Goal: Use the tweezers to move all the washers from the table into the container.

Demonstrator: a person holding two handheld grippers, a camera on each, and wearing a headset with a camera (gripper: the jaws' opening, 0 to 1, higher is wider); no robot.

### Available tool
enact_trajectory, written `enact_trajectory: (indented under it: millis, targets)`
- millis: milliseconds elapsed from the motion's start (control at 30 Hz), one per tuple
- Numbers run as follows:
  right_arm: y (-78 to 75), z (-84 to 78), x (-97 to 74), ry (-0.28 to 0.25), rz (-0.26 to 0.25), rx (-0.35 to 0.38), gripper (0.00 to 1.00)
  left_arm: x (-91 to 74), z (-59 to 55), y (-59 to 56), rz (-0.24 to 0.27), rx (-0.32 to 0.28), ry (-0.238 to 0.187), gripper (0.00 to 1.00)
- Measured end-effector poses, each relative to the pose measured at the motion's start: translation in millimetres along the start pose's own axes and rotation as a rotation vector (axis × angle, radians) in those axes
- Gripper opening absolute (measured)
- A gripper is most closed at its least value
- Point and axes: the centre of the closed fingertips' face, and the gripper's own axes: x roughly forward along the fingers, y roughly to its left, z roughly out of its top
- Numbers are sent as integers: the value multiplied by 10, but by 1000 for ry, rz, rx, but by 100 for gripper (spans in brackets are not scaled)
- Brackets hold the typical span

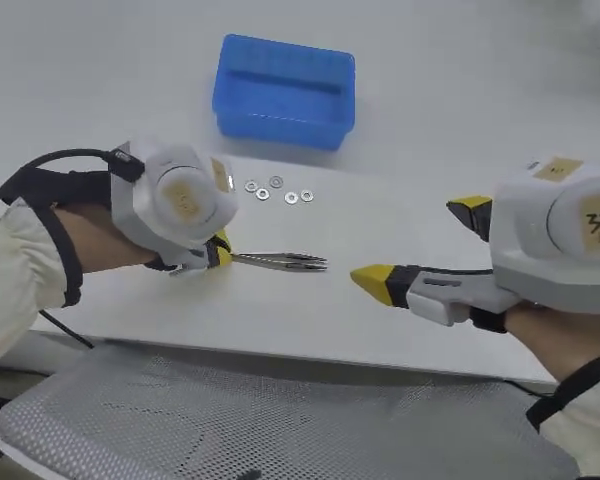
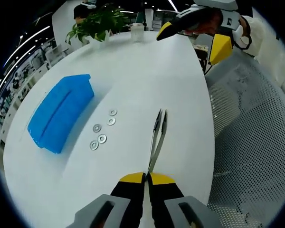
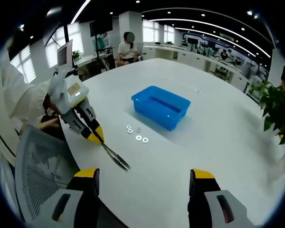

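Observation:
Several small metal washers (image 1: 277, 190) (image 2: 102, 130) (image 3: 136, 133) lie in a loose cluster on the white table (image 1: 430, 120), just in front of a blue plastic container (image 1: 285, 90) (image 2: 61, 113) (image 3: 160, 107). My left gripper (image 1: 218, 252) (image 2: 147, 178) (image 3: 97, 135) is shut on the handle end of metal tweezers (image 1: 285, 262) (image 2: 156, 137) (image 3: 116, 157). The tweezer tips point right, a short way nearer me than the washers. My right gripper (image 1: 420, 242) (image 3: 143, 175) (image 2: 190, 42) hovers open at the right, holding nothing.
A grey mesh chair (image 1: 280, 420) sits below the table's near edge. Potted plants (image 2: 97, 23) (image 3: 275, 104) and a clear cup (image 2: 137, 32) stand far off on the table. A person (image 3: 128, 47) sits at a far desk.

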Motion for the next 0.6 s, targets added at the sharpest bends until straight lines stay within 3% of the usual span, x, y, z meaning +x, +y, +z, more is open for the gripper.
enact_trajectory:
  millis: [200,333,500,600]
  targets:
    - [67,27,9,-8,18,-19,76,-19,13,-38,7,62,-4,0]
    - [123,35,-2,-18,27,-46,74,-99,112,-70,9,72,-23,0]
    - [200,14,-31,-21,45,-74,70,-296,332,-128,28,90,-65,0]
    - [225,20,-33,-26,50,-90,69,-438,495,-165,39,87,-116,0]
